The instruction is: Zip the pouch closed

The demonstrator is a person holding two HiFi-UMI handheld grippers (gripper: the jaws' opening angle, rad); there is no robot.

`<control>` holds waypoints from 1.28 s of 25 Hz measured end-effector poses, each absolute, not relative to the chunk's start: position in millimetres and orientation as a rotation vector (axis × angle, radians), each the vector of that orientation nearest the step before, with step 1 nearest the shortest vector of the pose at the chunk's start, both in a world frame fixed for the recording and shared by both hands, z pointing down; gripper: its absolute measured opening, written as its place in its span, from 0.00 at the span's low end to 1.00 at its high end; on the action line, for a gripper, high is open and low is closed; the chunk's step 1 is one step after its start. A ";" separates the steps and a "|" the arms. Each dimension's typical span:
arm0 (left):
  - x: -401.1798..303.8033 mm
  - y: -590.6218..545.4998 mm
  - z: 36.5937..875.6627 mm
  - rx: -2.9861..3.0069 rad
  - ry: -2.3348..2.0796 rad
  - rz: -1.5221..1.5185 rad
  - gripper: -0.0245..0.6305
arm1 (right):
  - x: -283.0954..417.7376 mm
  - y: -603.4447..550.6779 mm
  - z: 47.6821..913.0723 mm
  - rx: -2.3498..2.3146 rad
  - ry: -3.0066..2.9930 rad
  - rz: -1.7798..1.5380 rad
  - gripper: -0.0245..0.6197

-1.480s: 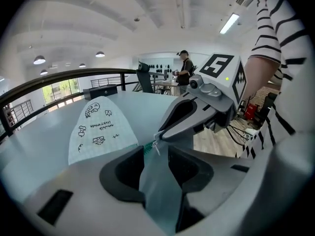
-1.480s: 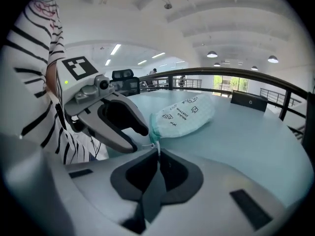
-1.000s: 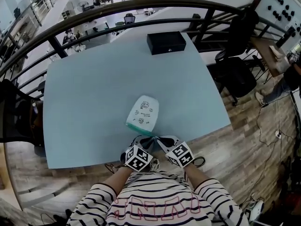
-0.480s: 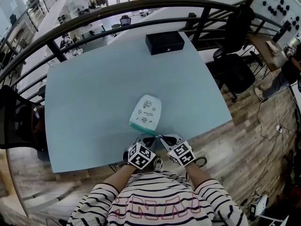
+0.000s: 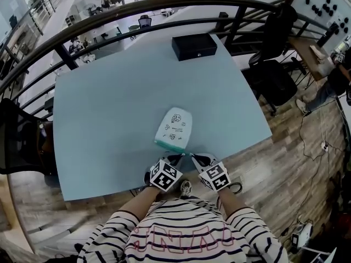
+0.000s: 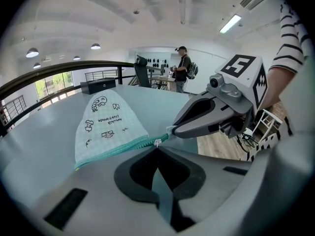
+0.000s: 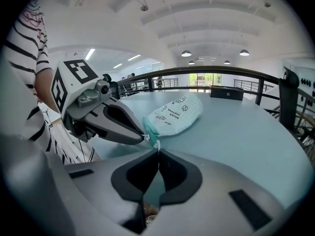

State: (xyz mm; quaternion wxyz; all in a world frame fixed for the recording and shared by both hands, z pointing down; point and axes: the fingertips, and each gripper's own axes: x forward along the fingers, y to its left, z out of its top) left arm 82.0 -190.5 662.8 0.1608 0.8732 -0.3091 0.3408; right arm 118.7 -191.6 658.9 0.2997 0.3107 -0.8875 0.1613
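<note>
Nearest, below two striped sleeves [image 5: 181, 229], two tools, each bearing one cube of black-and-white square markers. Left tool [image 6: 157, 149] clenched on the small silver zip pull [image 6: 157, 142]; right tool [image 7: 158, 151] clenched on the near corner of the pouch [image 5: 175, 126], tips just beside the left's. Only one pouch: lies flat on the table [image 5: 109, 103], close to its near edge, with the near end pinched by both tools. Soft pale-mint fabric in a fine waffle weave, with black cartoon doodles and a few lines of small print on top. Rounded at the far end, straight at the near end along a teal zip [image 6: 118, 149]. Inside of the pouch not on show. Table smooth, matte, light blue-grey, with rounded corners. Far across it, well apart from the pouch, one black box [image 5: 193, 46]: rectangular, hard-edged, shut, a small pale dot on its front, contents hidden. Beyond that, one dark curved railing [image 5: 137, 10].
</note>
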 end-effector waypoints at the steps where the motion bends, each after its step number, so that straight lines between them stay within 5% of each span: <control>1: 81.0 -190.6 663.0 2.492 -0.884 0.973 0.07 | 117.6 -191.9 659.0 0.832 -2.353 0.429 0.08; 32: 10.0 -219.8 668.1 2.284 -1.139 0.959 0.07 | 129.7 -201.8 667.4 1.009 -2.235 0.487 0.08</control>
